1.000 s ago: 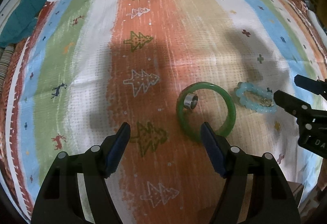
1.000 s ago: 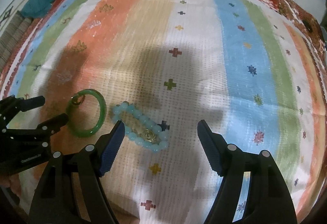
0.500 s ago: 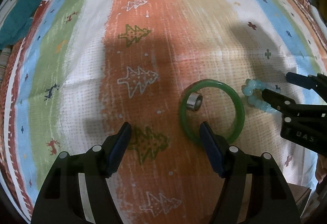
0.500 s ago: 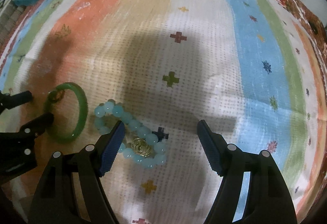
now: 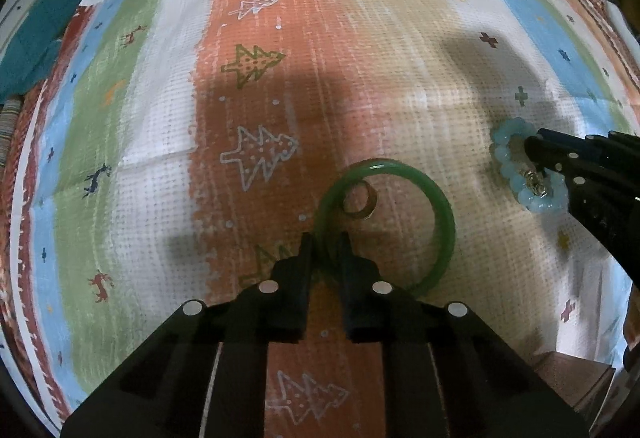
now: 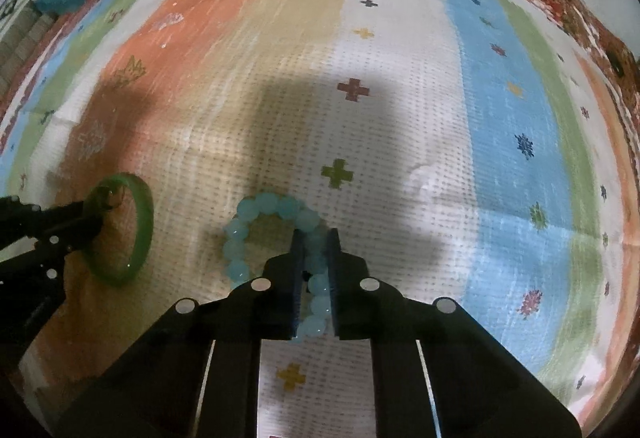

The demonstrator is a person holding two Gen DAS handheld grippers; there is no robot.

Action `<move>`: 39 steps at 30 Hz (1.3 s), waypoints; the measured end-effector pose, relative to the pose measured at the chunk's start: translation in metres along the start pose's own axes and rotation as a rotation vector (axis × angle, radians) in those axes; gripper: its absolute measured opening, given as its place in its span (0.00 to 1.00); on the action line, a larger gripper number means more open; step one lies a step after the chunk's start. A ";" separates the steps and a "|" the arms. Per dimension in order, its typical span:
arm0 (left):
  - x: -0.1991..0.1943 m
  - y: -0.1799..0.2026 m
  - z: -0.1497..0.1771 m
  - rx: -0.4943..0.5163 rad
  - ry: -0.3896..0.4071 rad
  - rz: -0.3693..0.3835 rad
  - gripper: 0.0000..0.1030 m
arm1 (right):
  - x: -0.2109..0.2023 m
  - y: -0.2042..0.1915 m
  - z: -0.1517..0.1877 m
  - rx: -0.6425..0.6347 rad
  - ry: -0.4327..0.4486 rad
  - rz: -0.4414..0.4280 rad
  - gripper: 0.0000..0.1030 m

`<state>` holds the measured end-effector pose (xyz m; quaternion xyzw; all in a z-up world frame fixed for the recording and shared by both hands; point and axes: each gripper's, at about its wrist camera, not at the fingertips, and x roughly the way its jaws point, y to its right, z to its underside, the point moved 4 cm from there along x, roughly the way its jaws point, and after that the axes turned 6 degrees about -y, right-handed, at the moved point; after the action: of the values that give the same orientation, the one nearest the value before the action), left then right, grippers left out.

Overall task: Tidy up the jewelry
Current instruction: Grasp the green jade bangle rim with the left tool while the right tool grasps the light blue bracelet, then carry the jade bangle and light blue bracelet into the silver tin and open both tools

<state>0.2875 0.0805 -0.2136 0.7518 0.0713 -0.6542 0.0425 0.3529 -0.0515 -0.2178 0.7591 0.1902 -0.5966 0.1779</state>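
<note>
Gripping the green bangle at its near-left rim, left hand-held gripper with jaws just drawn together on the band. Gripping the pale blue bead bracelet along its right run of beads, right hand-held gripper likewise just closed, beads pinched between the pads. Both pieces lying on the striped cloth, bangle left, bracelet to its right, near each other but apart.

For a clean lift: raise straight up and slowly, keeping the pinch firm; smooth bangle likely to swivel or slip, so hold the band square between the pads. Elastic beads apt to sag or roll, so avoid jerks. Mind the small metal ring leaning inside the bangle against its far-left rim; likely to topple or be dragged as the bangle rises.

Hidden or unclear: contact of the pads on the bangle partly masked by the jaws; gold charm on the bracelet half covered by the right hand-held gripper in the left view; no box or tray for the jewelry in sight; surface under the cloth not identifiable.
</note>
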 end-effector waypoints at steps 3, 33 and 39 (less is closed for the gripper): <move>-0.004 0.000 0.000 -0.013 0.006 -0.005 0.09 | -0.002 0.000 0.001 -0.001 0.002 0.007 0.12; -0.092 0.016 0.022 -0.026 0.181 0.049 0.07 | -0.103 0.006 0.032 0.057 0.171 -0.085 0.12; -0.108 0.021 0.029 -0.015 0.212 0.060 0.07 | -0.118 0.003 0.040 0.050 0.198 -0.100 0.12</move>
<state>0.2482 0.0499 -0.1111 0.8182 0.0576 -0.5689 0.0598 0.2957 -0.0830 -0.1117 0.8081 0.2295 -0.5314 0.1092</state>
